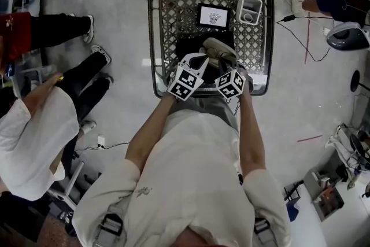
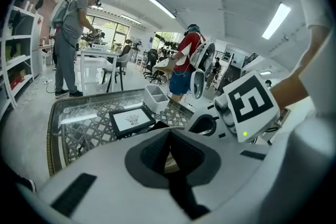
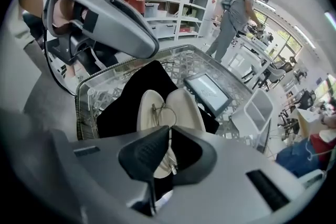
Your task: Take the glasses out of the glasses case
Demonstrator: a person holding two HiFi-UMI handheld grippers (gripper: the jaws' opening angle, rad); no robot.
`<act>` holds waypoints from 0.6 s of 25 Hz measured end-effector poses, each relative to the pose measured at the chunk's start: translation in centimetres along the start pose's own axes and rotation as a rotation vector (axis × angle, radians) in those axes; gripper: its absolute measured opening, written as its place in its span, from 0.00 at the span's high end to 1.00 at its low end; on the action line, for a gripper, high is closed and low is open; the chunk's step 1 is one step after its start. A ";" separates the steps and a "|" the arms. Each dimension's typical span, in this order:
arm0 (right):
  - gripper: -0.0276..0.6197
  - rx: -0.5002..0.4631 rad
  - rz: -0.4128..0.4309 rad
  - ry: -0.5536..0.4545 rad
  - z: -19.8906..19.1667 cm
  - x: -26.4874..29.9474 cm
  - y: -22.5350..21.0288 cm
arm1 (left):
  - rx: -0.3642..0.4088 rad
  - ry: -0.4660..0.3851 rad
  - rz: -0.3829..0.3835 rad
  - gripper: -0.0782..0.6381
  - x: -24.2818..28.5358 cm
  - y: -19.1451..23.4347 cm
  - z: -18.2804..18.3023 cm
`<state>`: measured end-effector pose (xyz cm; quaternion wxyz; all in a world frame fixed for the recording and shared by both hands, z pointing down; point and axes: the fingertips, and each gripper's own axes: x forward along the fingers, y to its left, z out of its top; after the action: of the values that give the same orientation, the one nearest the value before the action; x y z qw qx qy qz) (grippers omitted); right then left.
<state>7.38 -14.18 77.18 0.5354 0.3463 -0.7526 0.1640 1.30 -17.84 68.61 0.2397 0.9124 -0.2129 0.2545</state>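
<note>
Since the glasses (image 3: 153,107) lying in the open case (image 3: 186,105) are light, thin wire, likely to bend or slip, the right gripper (image 3: 168,132), jaws closed on the frame, should pinch gently, while the left gripper (image 2: 169,138) is closed above the case.

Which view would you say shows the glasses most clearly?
The right gripper view: the glasses sit in the open case, wire frame visible. The head view shows only the case; the left gripper view, a cream sliver between its jaws.
</note>
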 end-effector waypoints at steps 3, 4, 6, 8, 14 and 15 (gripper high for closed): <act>0.92 -0.017 0.011 0.006 0.0 0.3 0.1 | -0.005 0.006 -0.006 0.87 0.4 -0.1 -0.3; 0.92 -0.022 0.014 0.006 0.1 0.4 0.2 | -0.007 0.009 -0.007 0.87 0.4 -0.2 -0.4; 0.92 -0.031 0.020 0.006 0.2 0.4 0.3 | -0.013 0.016 -0.008 0.87 0.5 -0.3 -0.6; 0.92 -0.040 0.026 0.009 0.2 0.6 0.4 | -0.021 0.024 -0.009 0.87 0.7 -0.3 -0.9; 0.87 -0.093 0.067 0.037 -0.4 1.4 1.1 | -0.033 0.030 -0.012 0.87 1.1 -0.4 -1.5; 0.87 -0.102 0.073 0.042 -0.6 1.5 1.2 | -0.032 0.028 -0.014 0.87 1.1 -0.5 -1.4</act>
<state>6.62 -13.47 78.94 0.5618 0.2876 -0.7606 0.1521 1.91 -16.99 70.13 0.2591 0.9063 -0.2070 0.2621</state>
